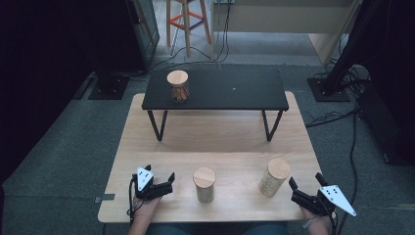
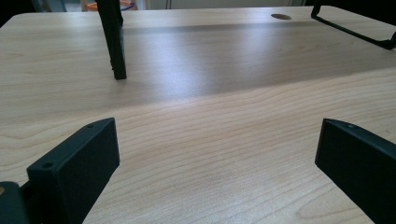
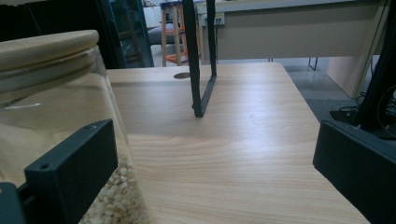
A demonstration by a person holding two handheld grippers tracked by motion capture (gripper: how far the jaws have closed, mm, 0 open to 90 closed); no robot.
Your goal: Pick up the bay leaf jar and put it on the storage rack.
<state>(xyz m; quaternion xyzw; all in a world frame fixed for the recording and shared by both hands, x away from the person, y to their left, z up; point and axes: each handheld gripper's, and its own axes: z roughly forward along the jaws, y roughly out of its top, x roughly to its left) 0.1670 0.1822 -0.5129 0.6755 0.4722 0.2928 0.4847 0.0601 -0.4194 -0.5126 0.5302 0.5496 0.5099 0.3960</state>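
- While nothing's grabbed yet, I'm holding both grippers low at the near edge of the table [image 1: 147,142], jaws spread wide on each.
- My right gripper [image 1: 299,192] is sitting just beside the grain jar [image 1: 273,177], which is standing upright ahead and to its left.
- My left gripper [image 1: 165,184] is facing bare wood, with the middle jar [image 1: 204,184] off to its right.
- Guessing right hand goes first, it's nearer.

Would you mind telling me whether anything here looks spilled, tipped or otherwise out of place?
Nothing stands out. All three lidded jars stand upright: one on the black shelf, two on the wooden table. No spills show.
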